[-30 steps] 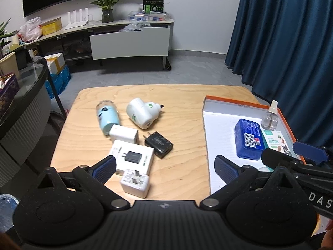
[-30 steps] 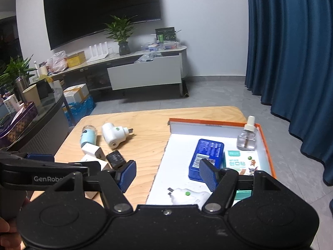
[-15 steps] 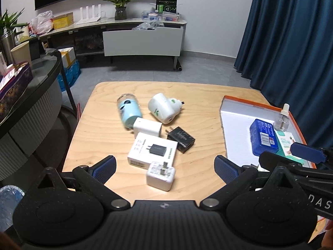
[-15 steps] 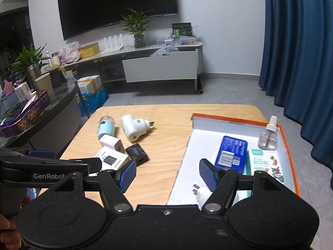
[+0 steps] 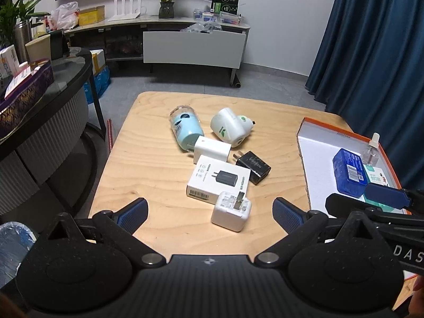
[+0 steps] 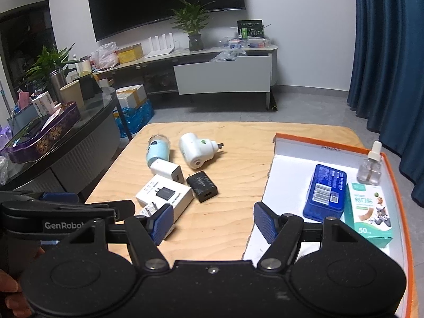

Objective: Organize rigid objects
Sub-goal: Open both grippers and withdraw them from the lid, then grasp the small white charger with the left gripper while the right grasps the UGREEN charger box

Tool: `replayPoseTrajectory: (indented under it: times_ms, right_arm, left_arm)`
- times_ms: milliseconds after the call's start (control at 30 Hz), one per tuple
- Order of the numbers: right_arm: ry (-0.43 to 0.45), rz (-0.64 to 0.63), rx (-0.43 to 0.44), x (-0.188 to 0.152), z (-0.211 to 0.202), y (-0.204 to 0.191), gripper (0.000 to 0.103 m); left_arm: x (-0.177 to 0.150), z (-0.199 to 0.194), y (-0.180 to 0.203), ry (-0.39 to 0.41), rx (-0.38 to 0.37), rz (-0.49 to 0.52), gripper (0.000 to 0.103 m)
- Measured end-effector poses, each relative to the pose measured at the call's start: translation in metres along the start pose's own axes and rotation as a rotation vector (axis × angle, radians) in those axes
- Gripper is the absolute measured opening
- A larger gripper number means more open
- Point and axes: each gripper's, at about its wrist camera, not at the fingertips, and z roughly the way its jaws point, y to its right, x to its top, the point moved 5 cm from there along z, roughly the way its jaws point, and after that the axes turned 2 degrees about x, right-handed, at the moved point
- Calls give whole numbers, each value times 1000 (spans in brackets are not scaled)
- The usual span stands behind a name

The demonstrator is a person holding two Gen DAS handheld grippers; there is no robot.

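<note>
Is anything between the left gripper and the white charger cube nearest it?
Nothing visible. The left gripper is open, and the white charger cube lies on bare table just ahead of its fingertips, with the charger box behind it.

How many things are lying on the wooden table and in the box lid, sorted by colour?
White: 4, namely plug-in device, charger, charger box, cube charger
Light blue: 1, cylinder
Black: 1, charger
Dark blue: 1, tin
Clear: 1, bottle
Green-white: 1, carton
Total: 9
</note>
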Motion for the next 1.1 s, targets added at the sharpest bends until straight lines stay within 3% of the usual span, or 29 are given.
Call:
replayPoseTrajectory:
  times_ms: [433, 667, 900, 1033, 1100]
  right_arm:
    - [-35, 46, -1, -14, 12, 15, 80]
    - [-44, 62, -8, -19, 15, 22, 80]
    - [-52, 78, -22, -21, 17, 29, 80]
    - [-66, 74, -17, -22, 23, 25, 80]
    - [-74, 69, -7, -21, 27, 21, 80]
  left_arm:
    - [-19, 27, -21, -63, 15, -31, 103]
    - [-27, 49, 4, -45, -10, 69, 102]
    - [-29, 71, 12, -11, -31, 99, 77]
    - [-27, 70, 18, 20, -63, 133, 43]
    - [-27, 65, 13, 26, -78, 127, 42]
